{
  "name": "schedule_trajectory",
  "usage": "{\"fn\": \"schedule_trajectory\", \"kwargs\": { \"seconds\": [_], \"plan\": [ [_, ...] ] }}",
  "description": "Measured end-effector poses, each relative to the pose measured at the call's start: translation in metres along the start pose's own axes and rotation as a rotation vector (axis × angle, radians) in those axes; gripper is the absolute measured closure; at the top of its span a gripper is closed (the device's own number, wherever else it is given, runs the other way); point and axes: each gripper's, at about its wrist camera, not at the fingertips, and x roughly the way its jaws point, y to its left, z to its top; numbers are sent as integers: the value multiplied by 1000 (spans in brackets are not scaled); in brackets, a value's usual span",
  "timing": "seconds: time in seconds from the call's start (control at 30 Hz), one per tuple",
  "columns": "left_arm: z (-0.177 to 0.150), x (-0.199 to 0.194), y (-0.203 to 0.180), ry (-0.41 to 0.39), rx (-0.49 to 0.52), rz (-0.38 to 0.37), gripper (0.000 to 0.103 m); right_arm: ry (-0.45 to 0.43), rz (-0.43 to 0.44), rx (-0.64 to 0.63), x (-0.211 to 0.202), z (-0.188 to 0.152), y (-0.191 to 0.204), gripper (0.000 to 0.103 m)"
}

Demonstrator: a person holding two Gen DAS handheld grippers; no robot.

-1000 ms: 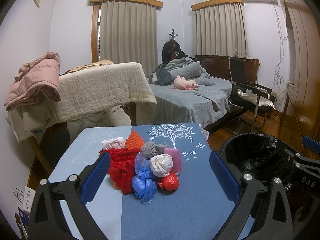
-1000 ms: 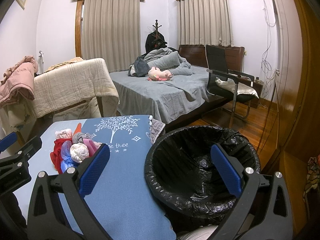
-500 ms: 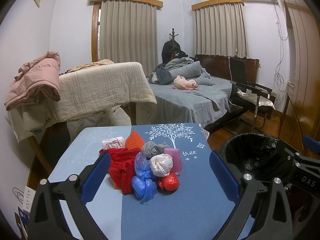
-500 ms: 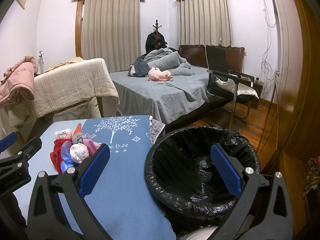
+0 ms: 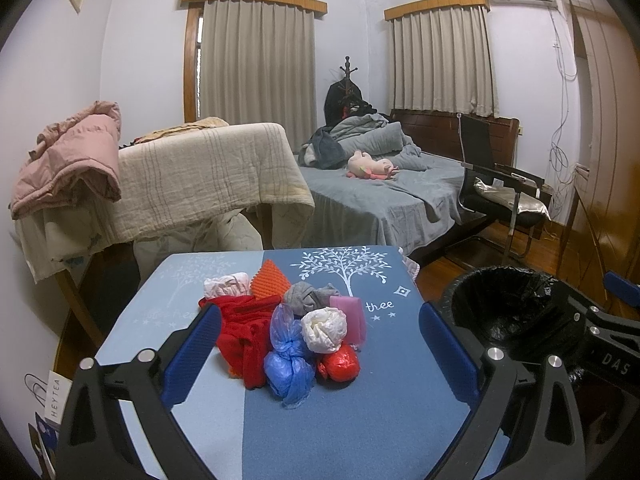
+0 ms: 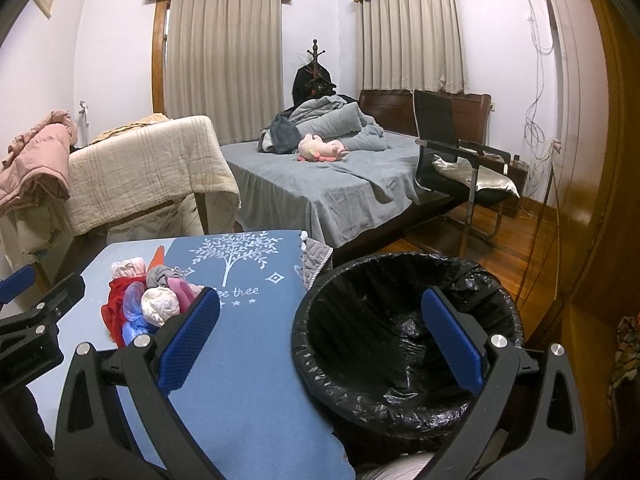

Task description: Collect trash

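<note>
A pile of trash sits on the blue table: a blue plastic bag, a white crumpled ball, a red ball, a red cloth, a grey wad, a pink piece, an orange piece. My left gripper is open and empty, just short of the pile. My right gripper is open and empty above the near rim of the black-lined bin. The pile also shows in the right wrist view.
The bin stands right of the table. Behind are a bed with a pink plush toy, a blanket-draped rack, a black chair and a wooden wardrobe.
</note>
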Motion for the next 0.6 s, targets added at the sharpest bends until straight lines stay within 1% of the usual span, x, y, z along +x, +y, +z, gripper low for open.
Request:
{"fn": "schedule_trajectory", "kwargs": {
  "seconds": [0.27, 0.33, 0.37, 0.47, 0.6],
  "plan": [
    [-1, 2, 4, 4, -4, 1, 6, 0, 3, -2, 0, 1, 0, 5],
    [-1, 1, 6, 5, -7, 3, 6, 1, 5, -5, 5, -5, 3, 5],
    [-3, 5, 11, 6, -9, 6, 6, 1, 8, -6, 5, -5, 4, 5],
    [-5, 8, 12, 9, -12, 11, 6, 4, 17, -2, 7, -4, 11, 5],
    [-8, 14, 19, 16, -18, 35, 6, 8, 43, -1, 23, -5, 21, 5]
  ]
}}
